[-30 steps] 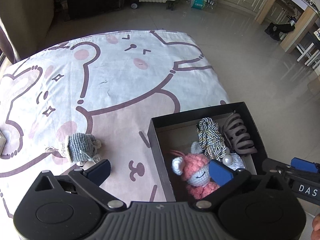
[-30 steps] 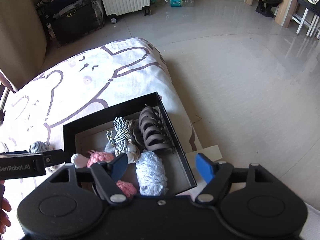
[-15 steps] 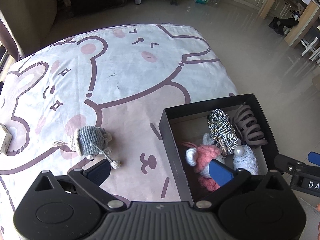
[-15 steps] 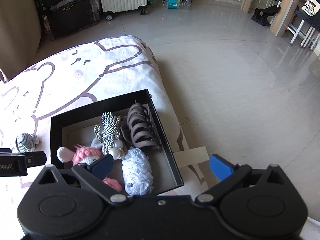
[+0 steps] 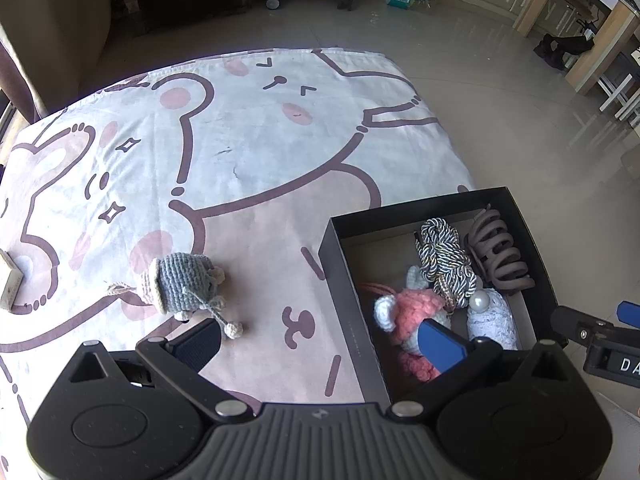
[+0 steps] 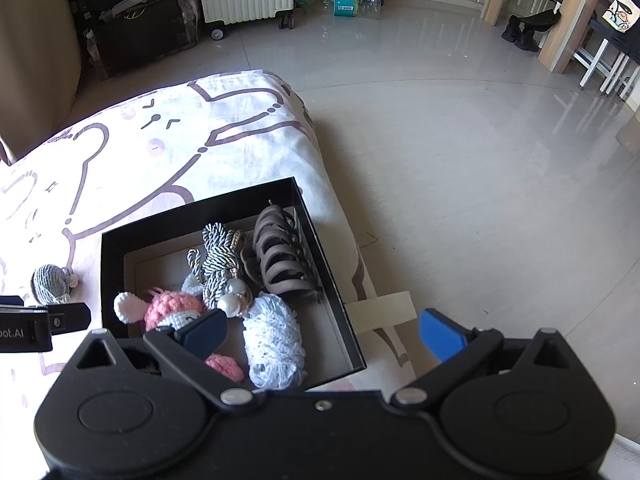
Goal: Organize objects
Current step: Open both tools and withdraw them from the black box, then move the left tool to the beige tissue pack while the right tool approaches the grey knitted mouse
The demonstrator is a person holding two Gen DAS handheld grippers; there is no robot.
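I hold my right gripper (image 6: 322, 330) over the black box (image 6: 110, 268), and its two fingers are wide apart with nothing pinched. My left gripper (image 5: 320, 338) is wide apart too and holds nothing.

Inside the box are the pink knitted doll (image 6: 172, 312), the white lace scrunchie (image 6: 274, 340), the striped rope tie (image 6: 218, 258) and the brown hair claw (image 6: 280, 258). The doll is by the box's left wall. The claw is by its right wall.

One thing is not in the box. The little grey knitted toy (image 5: 180, 282) lies on the bear blanket (image 5: 248, 152), well to the left of the box. I think it goes in next.

What could go wrong? The toy has a thin string with a little ball (image 5: 234, 328). If I pinch only the string, the toy could swing and drop. The box sits close to the blanket's edge, so a bump from my fingers could push it toward the floor (image 6: 460, 160).
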